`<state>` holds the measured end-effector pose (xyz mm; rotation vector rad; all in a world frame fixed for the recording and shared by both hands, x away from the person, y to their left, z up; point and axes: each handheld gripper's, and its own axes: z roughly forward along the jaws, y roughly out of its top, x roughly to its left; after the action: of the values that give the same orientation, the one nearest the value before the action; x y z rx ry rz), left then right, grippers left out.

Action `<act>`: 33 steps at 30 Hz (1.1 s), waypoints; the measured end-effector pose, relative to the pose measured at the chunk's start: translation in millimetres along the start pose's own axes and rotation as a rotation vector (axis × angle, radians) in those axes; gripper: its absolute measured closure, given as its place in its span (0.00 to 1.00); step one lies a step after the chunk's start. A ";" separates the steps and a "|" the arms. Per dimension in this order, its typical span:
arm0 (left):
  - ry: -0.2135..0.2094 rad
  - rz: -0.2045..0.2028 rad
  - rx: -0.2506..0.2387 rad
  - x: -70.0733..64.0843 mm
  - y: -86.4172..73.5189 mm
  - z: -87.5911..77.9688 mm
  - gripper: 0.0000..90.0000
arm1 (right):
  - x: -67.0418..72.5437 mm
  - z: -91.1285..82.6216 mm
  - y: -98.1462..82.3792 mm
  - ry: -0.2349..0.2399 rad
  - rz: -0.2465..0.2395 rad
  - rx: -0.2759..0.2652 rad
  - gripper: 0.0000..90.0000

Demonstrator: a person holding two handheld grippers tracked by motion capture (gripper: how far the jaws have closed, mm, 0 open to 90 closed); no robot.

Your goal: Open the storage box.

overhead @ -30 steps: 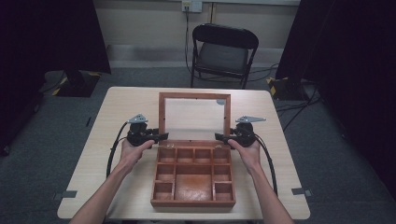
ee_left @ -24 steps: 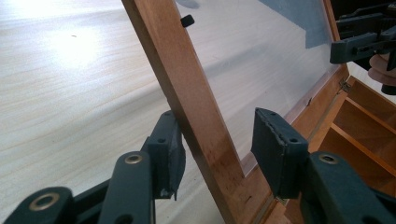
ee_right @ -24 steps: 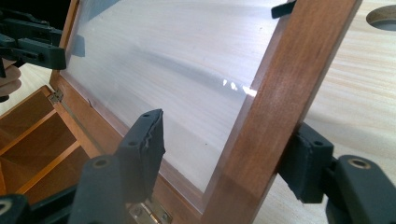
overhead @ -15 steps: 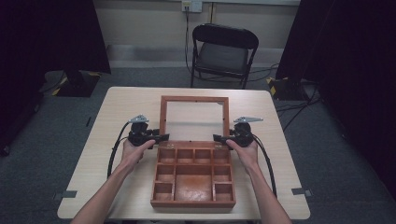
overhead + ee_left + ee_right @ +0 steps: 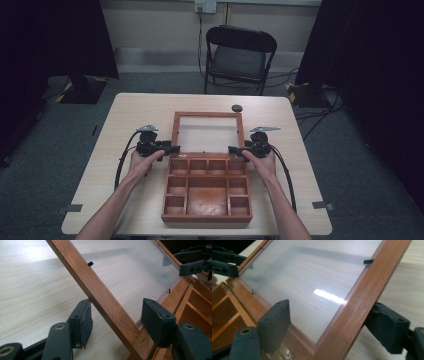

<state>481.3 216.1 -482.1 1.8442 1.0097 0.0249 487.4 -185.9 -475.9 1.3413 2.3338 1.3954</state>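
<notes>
A wooden compartment box (image 5: 206,218) stands open near the table's front, its glass-panelled lid (image 5: 175,131) raised and leaning back from the hinge. My left gripper (image 5: 171,149) straddles the lid's left rail (image 5: 100,290) just above the hinge. Its jaws have just been opening: one pad (image 5: 82,320) lies close against the rail and the other stands apart. My right gripper (image 5: 235,149) straddles the right rail (image 5: 362,290) in the same way. Its jaws have also just been opening, with the inner pad (image 5: 275,323) well off the wood.
The box rests on a light wooden table (image 5: 125,125). A small dark round object (image 5: 236,108) lies behind the lid. A black folding chair (image 5: 240,55) stands beyond the far edge. Cables trail from both grippers along the forearms.
The lid's top edge sits lower in the high view than a second ago, so the lid looks shorter. Both hands have stayed by the hinge corners.
</notes>
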 end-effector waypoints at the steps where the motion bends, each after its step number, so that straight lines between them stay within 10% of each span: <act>1: -0.005 -0.007 0.000 1.7 -1.2 0.2 0.46 | 0.1 0.3 -0.1 -0.004 0.000 0.002 0.21; 12: 0.021 0.004 0.021 1.5 -2.2 1.7 0.43 | -9.6 4.3 -5.8 0.029 0.087 0.035 0.16; 21: 0.066 0.020 0.003 -0.2 -0.5 -5.6 0.37 | -2.5 -5.6 0.1 -0.065 0.008 0.007 0.19; 33: 0.176 0.082 0.015 -2.0 -11.3 -48.3 0.29 | 8.1 -48.7 1.9 -0.079 -0.049 -0.023 0.16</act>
<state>452.2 252.7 -465.5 1.9221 1.0559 0.2329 459.8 -211.6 -444.0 1.2994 2.2773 1.3271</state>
